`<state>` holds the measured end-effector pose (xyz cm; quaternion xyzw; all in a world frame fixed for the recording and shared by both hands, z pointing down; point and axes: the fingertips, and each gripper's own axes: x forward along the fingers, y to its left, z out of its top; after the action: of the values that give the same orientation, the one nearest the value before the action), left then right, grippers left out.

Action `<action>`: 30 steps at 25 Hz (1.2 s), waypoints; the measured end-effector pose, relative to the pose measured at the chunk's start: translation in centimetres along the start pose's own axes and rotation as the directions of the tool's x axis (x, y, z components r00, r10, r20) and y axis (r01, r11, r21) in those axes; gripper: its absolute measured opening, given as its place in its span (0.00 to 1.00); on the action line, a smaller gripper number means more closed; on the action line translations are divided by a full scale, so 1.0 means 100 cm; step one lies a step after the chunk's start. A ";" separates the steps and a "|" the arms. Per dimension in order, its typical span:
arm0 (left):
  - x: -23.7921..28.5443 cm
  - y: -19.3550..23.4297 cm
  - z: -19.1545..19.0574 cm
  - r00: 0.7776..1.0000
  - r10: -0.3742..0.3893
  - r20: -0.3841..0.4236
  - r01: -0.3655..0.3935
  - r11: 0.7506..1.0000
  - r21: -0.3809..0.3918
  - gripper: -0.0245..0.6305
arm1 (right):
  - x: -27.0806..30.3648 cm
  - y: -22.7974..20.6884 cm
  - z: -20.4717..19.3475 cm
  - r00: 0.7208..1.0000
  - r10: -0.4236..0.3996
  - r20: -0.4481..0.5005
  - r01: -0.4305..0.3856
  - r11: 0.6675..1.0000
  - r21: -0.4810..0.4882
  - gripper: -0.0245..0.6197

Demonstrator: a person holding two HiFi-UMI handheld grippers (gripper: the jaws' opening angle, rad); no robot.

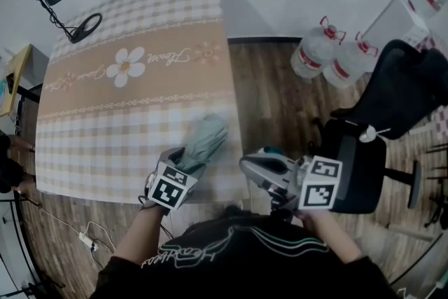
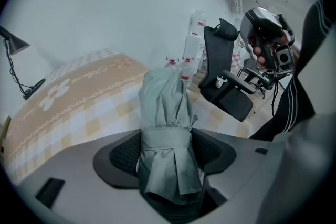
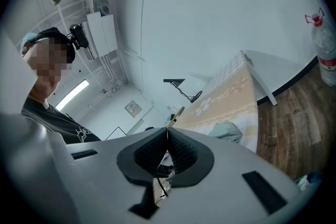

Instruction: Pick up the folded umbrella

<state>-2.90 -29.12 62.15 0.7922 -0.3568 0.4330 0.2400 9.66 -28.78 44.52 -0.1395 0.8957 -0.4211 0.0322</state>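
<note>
1. Left gripper (image 2: 167,147): we see its jaws clamped on the strapped end of the folded umbrella (image 2: 164,105).
2. Umbrella: grey-green, over the near right corner of the checked tablecloth (image 1: 126,129); we cannot tell whether it touches.
3. Right gripper (image 3: 167,150): jaws pressed together, empty, off the table's right edge above the wood floor (image 1: 273,87).

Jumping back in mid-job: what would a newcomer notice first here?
The grey-green folded umbrella, clamped in the jaws of the left gripper at the near right corner of the checked tablecloth. Next, the right gripper, jaws together and empty, held beside the table over the wooden floor.
</note>
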 end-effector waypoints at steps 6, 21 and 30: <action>0.007 0.001 -0.002 1.000 -0.024 -0.010 0.024 1.000 -0.007 0.47 | 0.002 -0.003 -0.002 1.000 -0.005 -0.011 0.005 1.000 0.007 0.06; 0.025 -0.003 -0.001 0.998 0.001 -0.058 -0.002 1.000 -0.005 0.48 | -0.002 -0.017 -0.004 1.000 0.007 -0.011 -0.006 1.000 0.028 0.06; 0.016 0.004 -0.004 0.999 -0.013 -0.034 0.011 0.999 -0.049 0.46 | 0.007 -0.012 -0.008 1.000 -0.013 -0.014 0.014 0.999 0.040 0.06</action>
<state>-2.80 -29.65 63.81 0.7807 -0.3584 0.4361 0.2679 9.13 -29.11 45.99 -0.1419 0.8864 -0.4400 0.0260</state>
